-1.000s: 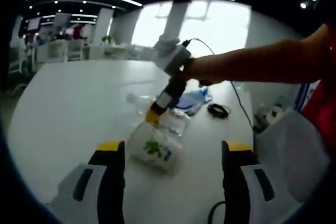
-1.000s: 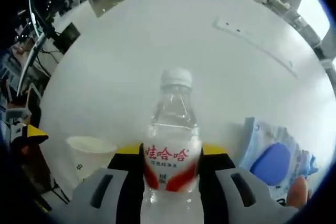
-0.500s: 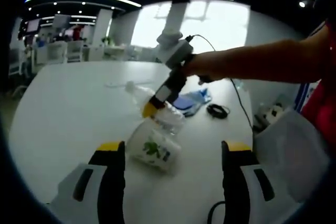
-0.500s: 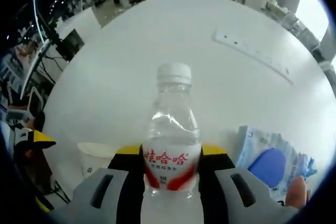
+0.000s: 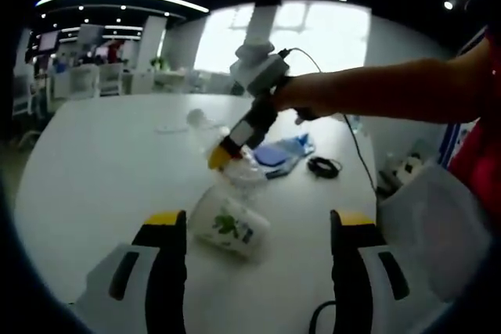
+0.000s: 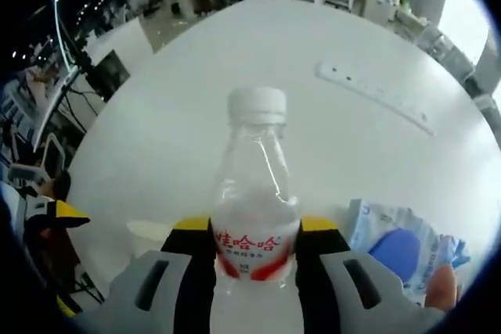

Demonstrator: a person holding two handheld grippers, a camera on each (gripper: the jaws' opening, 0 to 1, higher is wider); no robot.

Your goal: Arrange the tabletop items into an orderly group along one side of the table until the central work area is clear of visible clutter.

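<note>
Right tongs [image 6: 252,260] were clamped on a clear plastic water bottle with a white cap and red-lettered label [image 6: 254,217]; both yellow-tipped jaws pressed the label band from either side. In the left gripper view the same right tongs [image 5: 221,154] came in from the right, held by a person's hand [image 5: 301,101] on a bare forearm, and the bottle [image 5: 227,150] sat tilted in the grip, above the white desk [image 5: 102,154]; whether its base touched the surface could not be told.

Left tongs [image 5: 256,260] stood wide apart and held nothing, jaws raised over the near desk edge.

A white paper cup with a green print [image 5: 229,226] lay on its side on the desk, just ahead of the left tongs and below the held bottle. In the right gripper view the cup's rim [image 6: 153,232] showed just left of the bottle, partly hidden by the jaw.

A blue and clear plastic packet [image 5: 280,152] lay beyond the bottle, and a coiled black cable [image 5: 324,166] lay near it to the right. In the right gripper view the packet [image 6: 399,244] lay to the right of the bottle, with a fingertip [image 6: 442,287] at its lower edge.

A white power strip [image 6: 374,97] lay farther out on the desk.
</note>
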